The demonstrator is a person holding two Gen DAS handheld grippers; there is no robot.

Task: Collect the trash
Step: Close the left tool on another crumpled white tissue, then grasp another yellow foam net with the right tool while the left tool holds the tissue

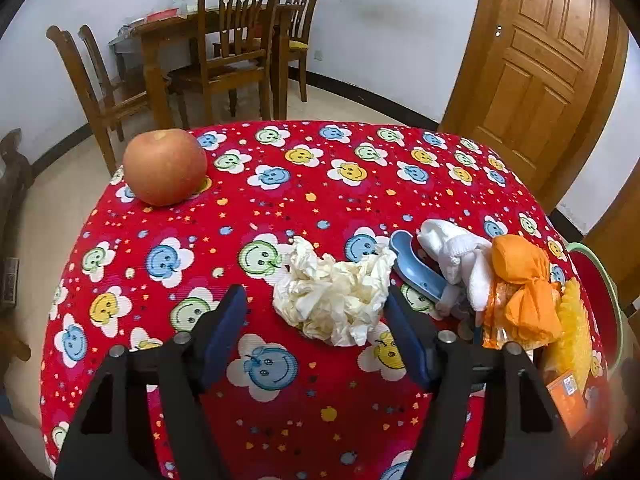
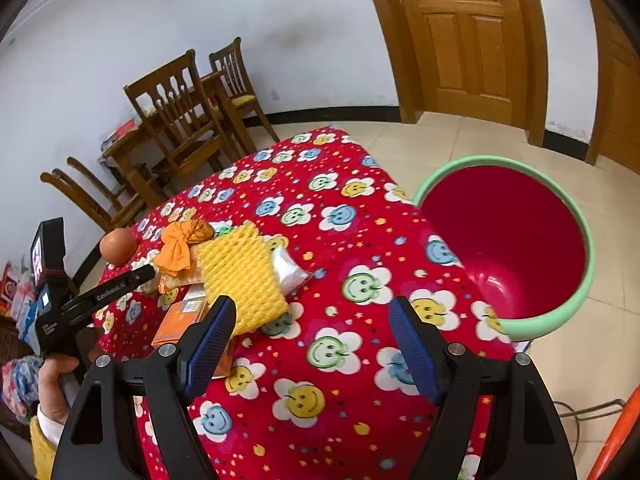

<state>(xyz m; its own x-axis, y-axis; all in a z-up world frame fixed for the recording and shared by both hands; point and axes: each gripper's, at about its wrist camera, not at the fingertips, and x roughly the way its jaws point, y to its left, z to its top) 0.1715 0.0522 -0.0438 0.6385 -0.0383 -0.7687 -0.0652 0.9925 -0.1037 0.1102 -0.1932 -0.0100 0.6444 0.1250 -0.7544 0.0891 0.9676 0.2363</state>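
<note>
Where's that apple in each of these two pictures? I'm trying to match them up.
Left wrist view: the apple sits at upper left, near the far left corner of the table.
Right wrist view: the apple is small at the left edge, beyond the orange bundle.
Shared landmark: the orange bundle, at the right in the left wrist view.

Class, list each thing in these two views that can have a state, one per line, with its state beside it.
left hand-held gripper: open, holding nothing
right hand-held gripper: open, holding nothing
crumpled tissue: lying on the cloth, ungrasped
bin: upright beside the table, nothing visible inside
apple: whole, resting on the table
orange bag: knotted shut
door: closed
</note>
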